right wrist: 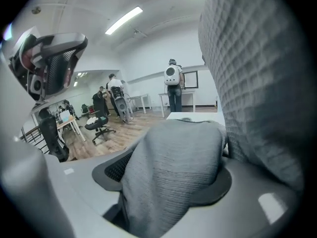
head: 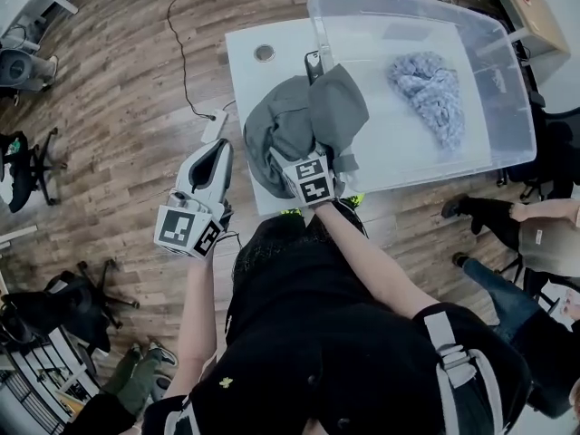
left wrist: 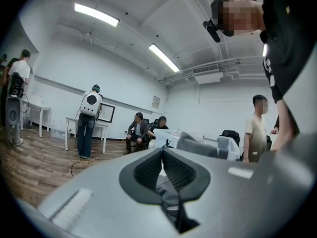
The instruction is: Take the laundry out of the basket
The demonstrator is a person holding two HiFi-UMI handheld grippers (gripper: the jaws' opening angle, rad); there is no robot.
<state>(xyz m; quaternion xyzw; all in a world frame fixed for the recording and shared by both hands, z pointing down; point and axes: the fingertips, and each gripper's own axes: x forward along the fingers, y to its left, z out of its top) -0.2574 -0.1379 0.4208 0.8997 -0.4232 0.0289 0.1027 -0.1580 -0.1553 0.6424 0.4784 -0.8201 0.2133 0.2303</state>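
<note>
A clear plastic bin (head: 512,89) stands on a white table (head: 246,71). A grey garment (head: 288,127) hangs over the bin's near left corner and onto the table. A blue-grey knit piece (head: 433,93) lies inside the bin. My right gripper (head: 314,172) is at the table's near edge, its jaws under the grey garment. In the right gripper view the garment (right wrist: 173,172) lies loosely between spread jaws, with one dark pad (right wrist: 115,170) bare beside it. My left gripper (head: 220,150) hovers over the floor left of the table, shut and empty; its pads (left wrist: 148,170) meet at the tip.
A cable (head: 184,62) and a power strip (head: 215,125) lie on the wooden floor left of the table. Office chairs (head: 27,166) stand at the far left. A seated person's legs (head: 485,214) are near the bin's right front corner. A desk (head: 535,7) stands behind the bin.
</note>
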